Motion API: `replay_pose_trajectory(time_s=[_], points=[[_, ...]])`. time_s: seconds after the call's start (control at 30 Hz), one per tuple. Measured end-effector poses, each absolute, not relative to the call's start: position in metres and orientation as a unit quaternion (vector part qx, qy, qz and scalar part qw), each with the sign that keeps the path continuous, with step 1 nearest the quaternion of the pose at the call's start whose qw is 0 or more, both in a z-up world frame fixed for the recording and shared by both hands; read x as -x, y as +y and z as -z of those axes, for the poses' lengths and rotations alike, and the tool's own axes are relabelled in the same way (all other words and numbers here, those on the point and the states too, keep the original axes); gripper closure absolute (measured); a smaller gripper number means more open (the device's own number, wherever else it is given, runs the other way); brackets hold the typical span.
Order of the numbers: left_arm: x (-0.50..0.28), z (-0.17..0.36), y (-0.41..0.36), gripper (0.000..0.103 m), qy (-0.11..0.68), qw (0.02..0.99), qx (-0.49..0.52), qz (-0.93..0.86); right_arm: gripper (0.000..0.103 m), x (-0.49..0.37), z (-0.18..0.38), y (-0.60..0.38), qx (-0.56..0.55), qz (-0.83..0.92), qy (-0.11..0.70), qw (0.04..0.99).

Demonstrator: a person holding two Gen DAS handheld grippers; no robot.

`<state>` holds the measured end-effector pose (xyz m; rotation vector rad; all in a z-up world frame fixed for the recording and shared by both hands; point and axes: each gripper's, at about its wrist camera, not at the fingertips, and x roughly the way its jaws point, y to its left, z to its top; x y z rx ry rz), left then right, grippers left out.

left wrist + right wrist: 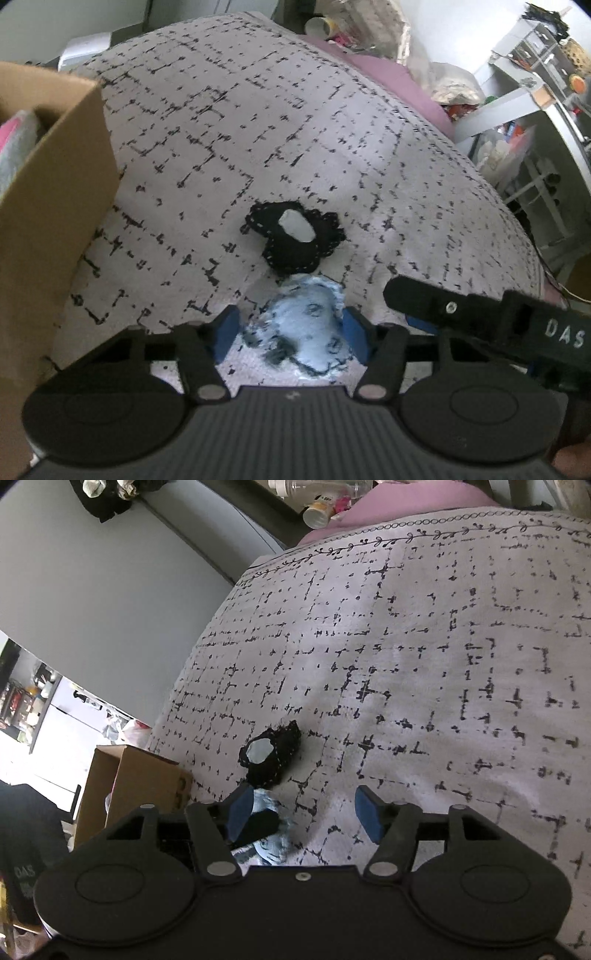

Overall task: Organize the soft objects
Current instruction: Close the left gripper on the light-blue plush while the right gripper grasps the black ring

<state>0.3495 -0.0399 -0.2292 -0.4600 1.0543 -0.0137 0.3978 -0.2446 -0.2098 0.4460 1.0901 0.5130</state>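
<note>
A light blue soft item [306, 328] lies on the patterned bedspread [258, 129], between the open blue pads of my left gripper [291, 334]. A black soft item with a pale patch [295, 236] lies just beyond it. My right gripper [303, 814] is open and empty over the bedspread [443, 664]; its arm shows at the right of the left wrist view [480, 314]. In the right wrist view the blue item [269, 834] and the left gripper's finger [258, 829] sit by my left pad, with the black item [269, 757] beyond.
A cardboard box [48, 206] holding pink and grey soft things stands on the left of the bed; it also shows in the right wrist view [136, 779]. A purple pillow [388, 81], cups and bags lie at the bed's far end. Shelves stand to the right.
</note>
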Motion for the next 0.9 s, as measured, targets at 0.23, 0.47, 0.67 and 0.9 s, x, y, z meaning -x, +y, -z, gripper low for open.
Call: replay_pose_trajectory(time_s=[0.23,0.47,0.67,0.9], points=[[-0.346,0.232,-0.033,0.084,0.486,0.842,0.233,-0.004,0.042,-0.405,0.222,-0.233,-0.219,-0.249,0.512,0.792],[-0.337,0.225,-0.021,0.085,0.471,0.846,0.249,-0.032,0.042,-0.416,0.228,-0.218,-0.225,-0.254,0.509,0.791],[-0.332,0.218,-0.016,0.085,0.456,0.854,0.247,-0.044,0.042,-0.425,0.233,-0.208,-0.229,-0.248,0.507,0.793],[-0.329,0.216,-0.009,0.085,0.445,0.855,0.261,-0.059,0.045,-0.437,0.239,-0.201,-0.250,-0.234,0.510,0.789]])
